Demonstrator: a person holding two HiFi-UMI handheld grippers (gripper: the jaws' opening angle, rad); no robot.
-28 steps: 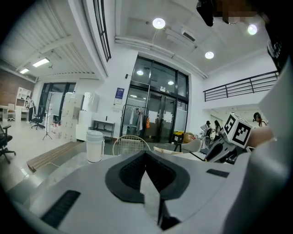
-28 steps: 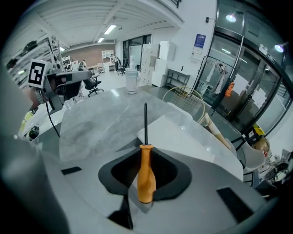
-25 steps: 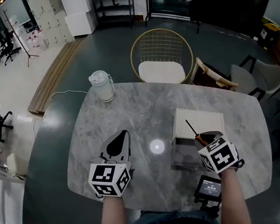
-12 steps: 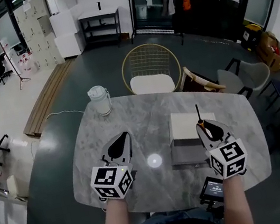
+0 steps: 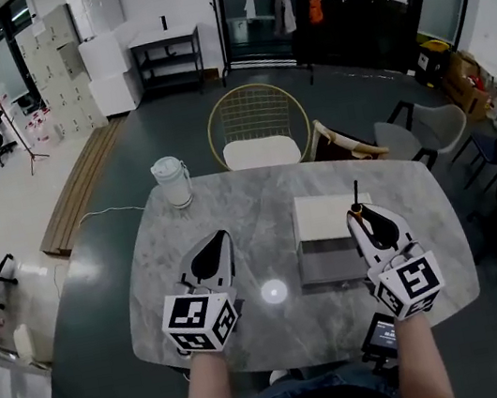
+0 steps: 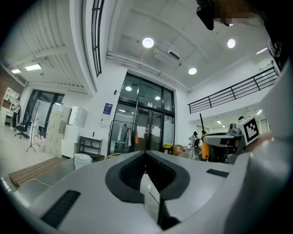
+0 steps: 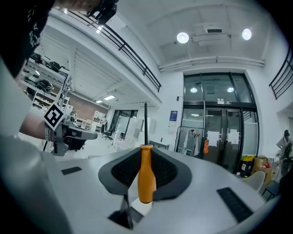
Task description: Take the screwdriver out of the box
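My right gripper point(image 5: 366, 214) is shut on the screwdriver point(image 5: 356, 195), held level above the right side of the open box point(image 5: 329, 263). In the right gripper view the orange handle point(image 7: 145, 176) stands upright between the jaws, with the thin black shaft pointing up. The box is a grey tray with its white lid point(image 5: 325, 218) lying behind it on the marble table point(image 5: 232, 215). My left gripper point(image 5: 216, 240) hovers over the table's left half, shut, with nothing in it. In the left gripper view, the screwdriver point(image 6: 204, 147) shows off to the right.
A white lidded jug point(image 5: 171, 180) stands at the table's far left corner. A gold wire chair point(image 5: 255, 130) and two more chairs sit behind the table. A small device with a screen point(image 5: 383, 332) hangs at the near edge. A lamp's reflection point(image 5: 273, 291) shines mid-table.
My right gripper has risen out of the box with the screwdriver and swung up from pointing down to level. The left gripper has lifted a little.
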